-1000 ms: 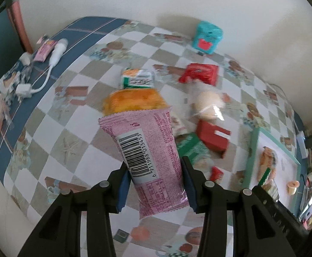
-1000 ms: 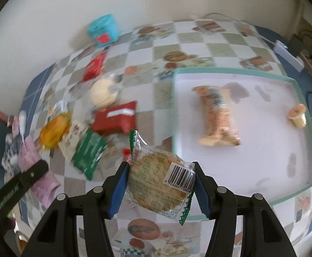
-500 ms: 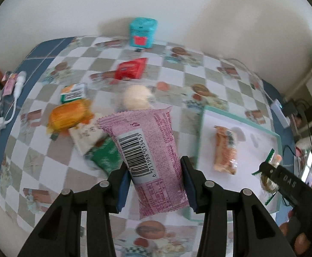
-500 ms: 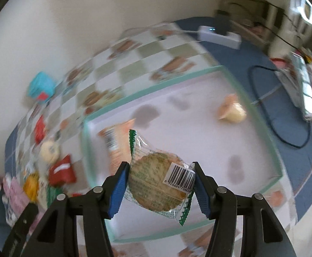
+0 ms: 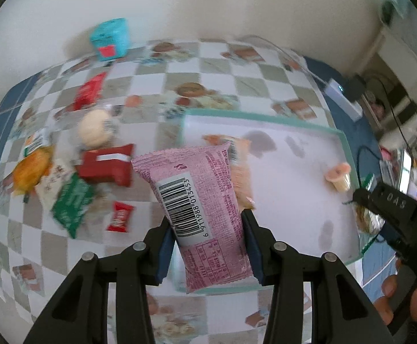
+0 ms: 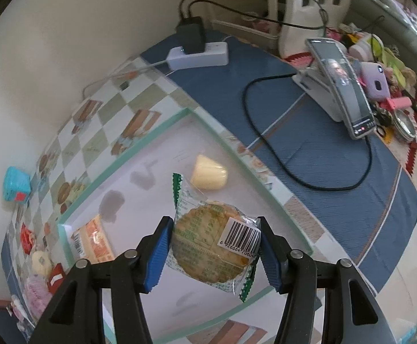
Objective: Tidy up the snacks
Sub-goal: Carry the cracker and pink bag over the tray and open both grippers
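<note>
My left gripper (image 5: 207, 243) is shut on a pink snack packet (image 5: 199, 200) with a barcode, held above the near left edge of the white tray with a teal rim (image 5: 254, 116). My right gripper (image 6: 214, 246) is shut on a round cracker in a clear green-edged wrapper (image 6: 214, 243), held over the tray (image 6: 128, 154). An orange biscuit pack (image 6: 93, 239) and a small jelly cup (image 6: 208, 173) lie in the tray. The right gripper also shows at the right of the left wrist view (image 5: 386, 203).
Left of the tray lie loose snacks: a red box (image 5: 108, 167), a green packet (image 5: 72, 200), a small red candy (image 5: 121, 216), a round bun (image 5: 95, 129), an orange pack (image 5: 29, 172). A teal box (image 5: 111, 38) stands by the wall. A power strip (image 6: 199, 54), cable and phone (image 6: 343, 89) lie right of the tray.
Both grippers have swung right, each keeping its snack. The pink packet now hangs at the tray's left edge and the cracker is further over the tray.
</note>
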The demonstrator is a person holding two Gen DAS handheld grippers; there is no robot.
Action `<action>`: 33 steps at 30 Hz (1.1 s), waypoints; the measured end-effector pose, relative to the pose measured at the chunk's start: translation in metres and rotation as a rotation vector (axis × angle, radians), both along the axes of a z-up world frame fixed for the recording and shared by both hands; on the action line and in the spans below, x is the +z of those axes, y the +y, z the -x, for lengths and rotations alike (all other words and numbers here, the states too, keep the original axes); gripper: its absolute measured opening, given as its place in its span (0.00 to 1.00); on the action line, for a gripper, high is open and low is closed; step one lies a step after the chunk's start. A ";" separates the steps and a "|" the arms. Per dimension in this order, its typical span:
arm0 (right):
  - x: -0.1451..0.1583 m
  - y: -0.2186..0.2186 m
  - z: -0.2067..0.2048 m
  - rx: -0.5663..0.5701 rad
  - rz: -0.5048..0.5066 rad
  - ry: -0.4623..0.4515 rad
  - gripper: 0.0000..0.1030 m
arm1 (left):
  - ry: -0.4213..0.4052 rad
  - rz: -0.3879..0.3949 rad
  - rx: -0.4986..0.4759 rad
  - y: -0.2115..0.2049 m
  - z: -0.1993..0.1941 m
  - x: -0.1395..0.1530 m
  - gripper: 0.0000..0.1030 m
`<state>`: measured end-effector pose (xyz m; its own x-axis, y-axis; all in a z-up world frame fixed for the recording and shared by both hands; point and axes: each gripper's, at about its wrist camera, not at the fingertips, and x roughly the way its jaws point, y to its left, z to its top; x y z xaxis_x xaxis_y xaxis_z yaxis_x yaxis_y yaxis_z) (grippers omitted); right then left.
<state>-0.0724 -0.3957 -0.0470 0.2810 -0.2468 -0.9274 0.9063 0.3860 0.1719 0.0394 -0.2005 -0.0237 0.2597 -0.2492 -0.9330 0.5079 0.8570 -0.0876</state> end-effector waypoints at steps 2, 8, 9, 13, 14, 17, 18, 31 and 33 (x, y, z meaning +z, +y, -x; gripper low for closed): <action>0.000 -0.001 0.003 -0.003 -0.006 0.000 0.59 | -0.005 -0.022 -0.032 -0.010 0.007 -0.005 0.45; -0.006 -0.003 0.004 -0.005 -0.028 0.013 0.59 | 0.041 -0.045 -0.060 -0.024 0.012 -0.026 0.45; -0.007 -0.003 0.004 -0.004 -0.028 0.016 0.59 | 0.048 -0.048 -0.062 -0.025 0.012 -0.029 0.45; -0.013 -0.003 0.001 0.006 -0.041 0.032 0.60 | 0.060 -0.066 -0.076 -0.031 0.013 -0.039 0.45; -0.014 -0.002 0.001 0.007 -0.045 0.035 0.60 | 0.065 -0.067 -0.079 -0.031 0.014 -0.041 0.45; -0.017 -0.002 0.000 0.009 -0.053 0.041 0.61 | 0.069 -0.064 -0.083 -0.032 0.015 -0.043 0.45; -0.018 -0.002 0.000 0.009 -0.054 0.042 0.61 | 0.061 -0.067 -0.086 -0.033 0.015 -0.042 0.45; -0.029 -0.002 -0.004 0.017 -0.074 0.074 0.68 | 0.043 -0.050 -0.022 -0.018 0.005 -0.038 0.64; -0.030 -0.002 -0.004 0.018 -0.078 0.076 0.68 | 0.039 -0.056 0.006 -0.013 0.001 -0.038 0.65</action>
<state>-0.0683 -0.3977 -0.0769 0.2129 -0.1691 -0.9623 0.9111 0.3901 0.1331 0.0387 -0.2138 -0.0614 0.2241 -0.1952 -0.9548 0.4995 0.8643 -0.0594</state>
